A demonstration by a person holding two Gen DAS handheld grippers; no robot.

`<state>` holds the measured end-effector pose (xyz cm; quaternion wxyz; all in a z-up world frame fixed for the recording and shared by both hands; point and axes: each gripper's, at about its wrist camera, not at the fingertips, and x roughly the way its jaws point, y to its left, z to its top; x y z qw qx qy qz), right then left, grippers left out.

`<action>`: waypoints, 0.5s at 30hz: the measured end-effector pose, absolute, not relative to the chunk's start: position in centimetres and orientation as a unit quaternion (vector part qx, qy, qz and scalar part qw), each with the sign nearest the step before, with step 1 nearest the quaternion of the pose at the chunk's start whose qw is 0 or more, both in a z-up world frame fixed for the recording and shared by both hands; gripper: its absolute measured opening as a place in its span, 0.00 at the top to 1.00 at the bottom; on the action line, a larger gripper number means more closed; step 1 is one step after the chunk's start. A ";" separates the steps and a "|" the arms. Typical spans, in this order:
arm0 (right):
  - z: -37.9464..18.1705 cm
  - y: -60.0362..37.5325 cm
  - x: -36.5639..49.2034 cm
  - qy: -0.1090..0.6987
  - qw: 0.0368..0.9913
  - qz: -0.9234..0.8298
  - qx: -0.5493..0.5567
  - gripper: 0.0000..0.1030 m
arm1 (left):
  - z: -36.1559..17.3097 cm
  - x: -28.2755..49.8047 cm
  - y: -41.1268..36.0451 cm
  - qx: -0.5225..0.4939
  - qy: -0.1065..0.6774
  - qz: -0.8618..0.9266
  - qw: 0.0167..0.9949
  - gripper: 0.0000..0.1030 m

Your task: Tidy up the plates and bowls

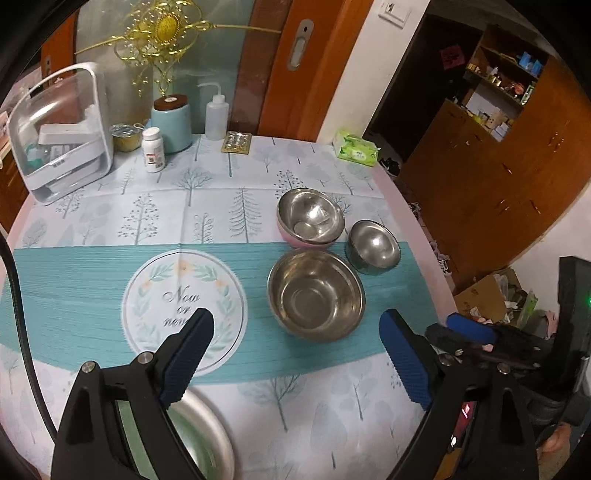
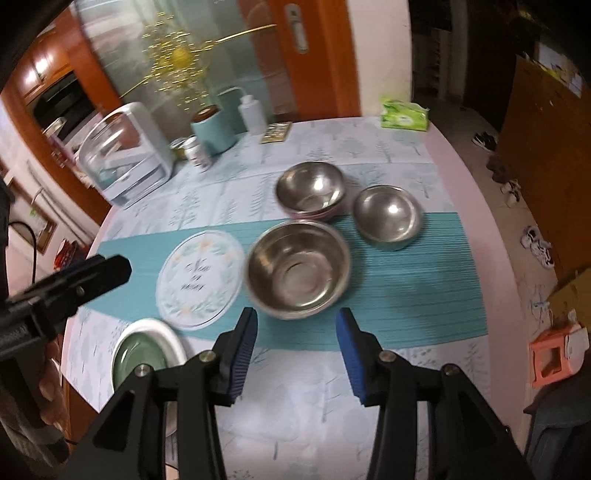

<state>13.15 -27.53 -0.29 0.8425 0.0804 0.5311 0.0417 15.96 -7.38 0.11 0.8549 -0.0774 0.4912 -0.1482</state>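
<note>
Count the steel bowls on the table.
3: the large bowl nearest the cameras, the small bowl to its right and further back, and the nested bowl behind, sitting in a pink bowl. More may be stacked unseen.

Dim indoor light, heavy fisheye bending at black corners, right wrist view perhaps motion-blurred.

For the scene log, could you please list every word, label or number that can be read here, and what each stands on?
"Now or never": script inside the round leaf emblem on the tablecloth; the last word is partly hidden by a finger of the left tool.
White pill bottle: label too small to read.
Green tissue pack: print too small to read.
Wall plate: markings unreadable.
</note>
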 end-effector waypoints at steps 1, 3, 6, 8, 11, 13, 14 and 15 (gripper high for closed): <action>-0.6 -28.3 13.8 0.533 0.841 0.036 0.082 0.57 | -0.3 16.6 -7.8 -0.077 0.494 -0.143 0.854 0.12; -1.5 -29.3 15.0 0.540 0.836 0.032 0.090 0.57 | -1.5 18.0 -8.6 -0.078 0.501 -0.135 0.852 0.12; -3.4 -30.5 16.8 0.557 0.823 0.028 0.106 0.57 | -3.5 20.0 -9.5 -0.079 0.514 -0.121 0.846 0.12; -5.0 -30.8 17.9 0.567 0.817 0.024 0.100 0.56 | -5.0 21.3 -10.0 -0.079 0.522 -0.114 0.842 0.12; -7.5 -30.6 19.6 0.586 0.806 0.012 0.089 0.57 | -6.9 22.5 -10.8 -0.073 0.531 -0.107 0.837 0.12; -9.3 -30.4 20.5 0.594 0.799 0.005 0.095 0.57 | -8.3 23.2 -11.1 -0.067 0.536 -0.101 0.835 0.12; -10.0 -30.4 20.8 0.595 0.797 0.004 0.098 0.56 | -9.0 23.6 -11.3 -0.065 0.540 -0.099 0.834 0.12; -10.6 -30.3 21.1 0.597 0.796 0.002 0.102 0.56 | -10.0 24.0 -11.6 -0.061 0.545 -0.095 0.831 0.12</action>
